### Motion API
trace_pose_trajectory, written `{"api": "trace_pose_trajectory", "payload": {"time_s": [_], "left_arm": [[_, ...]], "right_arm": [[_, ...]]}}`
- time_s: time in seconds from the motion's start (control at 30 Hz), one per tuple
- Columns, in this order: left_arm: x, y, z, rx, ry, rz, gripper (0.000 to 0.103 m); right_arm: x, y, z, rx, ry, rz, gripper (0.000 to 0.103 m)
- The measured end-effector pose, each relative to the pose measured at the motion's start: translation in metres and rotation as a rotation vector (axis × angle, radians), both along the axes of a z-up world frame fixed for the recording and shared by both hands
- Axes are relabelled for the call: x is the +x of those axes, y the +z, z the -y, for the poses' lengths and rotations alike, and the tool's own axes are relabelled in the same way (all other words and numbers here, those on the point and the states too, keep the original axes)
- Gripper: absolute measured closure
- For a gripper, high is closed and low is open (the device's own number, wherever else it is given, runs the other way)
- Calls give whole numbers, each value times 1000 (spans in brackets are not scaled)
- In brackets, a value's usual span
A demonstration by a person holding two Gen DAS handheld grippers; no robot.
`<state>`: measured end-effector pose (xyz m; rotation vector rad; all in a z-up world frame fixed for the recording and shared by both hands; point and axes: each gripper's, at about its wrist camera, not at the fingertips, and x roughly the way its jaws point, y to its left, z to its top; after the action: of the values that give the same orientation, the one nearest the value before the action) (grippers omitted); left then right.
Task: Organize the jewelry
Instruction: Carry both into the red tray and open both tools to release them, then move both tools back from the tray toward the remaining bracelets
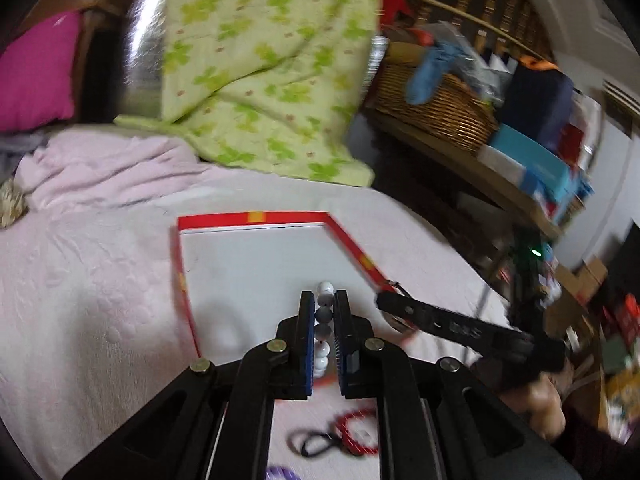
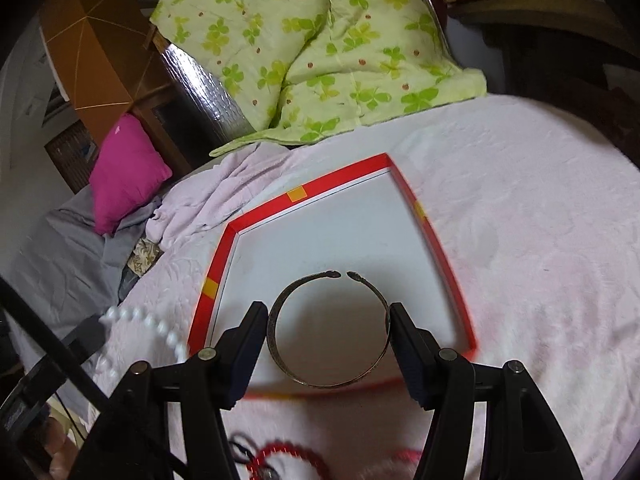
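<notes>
On a bed covered in a pale pink blanket (image 2: 520, 240), I hold my left gripper (image 1: 324, 300) pinched on a strand of white and grey beads (image 1: 324, 316), the two blue-padded fingers pressed against it from either side above the white floor of a shallow red-rimmed box lid (image 1: 256, 217). My right gripper (image 2: 329, 316) clasps a dark metal open cuff bangle (image 2: 280, 300) across its width, one finger on each side of the ring, its gap facing away from me, over the near part of the same lid. From the right wrist camera the white beads (image 2: 160, 326) trail off to the left over the blanket just outside the lid's left rim. A red beaded bracelet (image 1: 356, 430) with a black cord loop lies on the blanket on the near side of the lid. A green clover-print quilt (image 2: 320, 48) and a magenta pillow (image 2: 124, 172) lie at the far end of the bed; a wicker basket (image 1: 436, 100) stands on a shelf beyond.
</notes>
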<state>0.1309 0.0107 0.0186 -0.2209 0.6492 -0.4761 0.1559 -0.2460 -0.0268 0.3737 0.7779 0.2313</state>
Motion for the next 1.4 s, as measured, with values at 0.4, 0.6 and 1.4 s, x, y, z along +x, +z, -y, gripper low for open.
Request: {"api": "trace_pose_trajectory", "payload": {"time_s": [0.4, 0.6, 1.4], "left_arm": [[46, -57, 31, 168, 56, -149, 93], [43, -59, 24, 207, 94, -163, 87], [30, -79, -8, 348, 233, -248, 67]], "right_arm": [[44, -37, -1, 13, -13, -109, 37], [42, -30, 12, 85, -29, -107, 24], [20, -46, 66, 193, -141, -224, 44]]}}
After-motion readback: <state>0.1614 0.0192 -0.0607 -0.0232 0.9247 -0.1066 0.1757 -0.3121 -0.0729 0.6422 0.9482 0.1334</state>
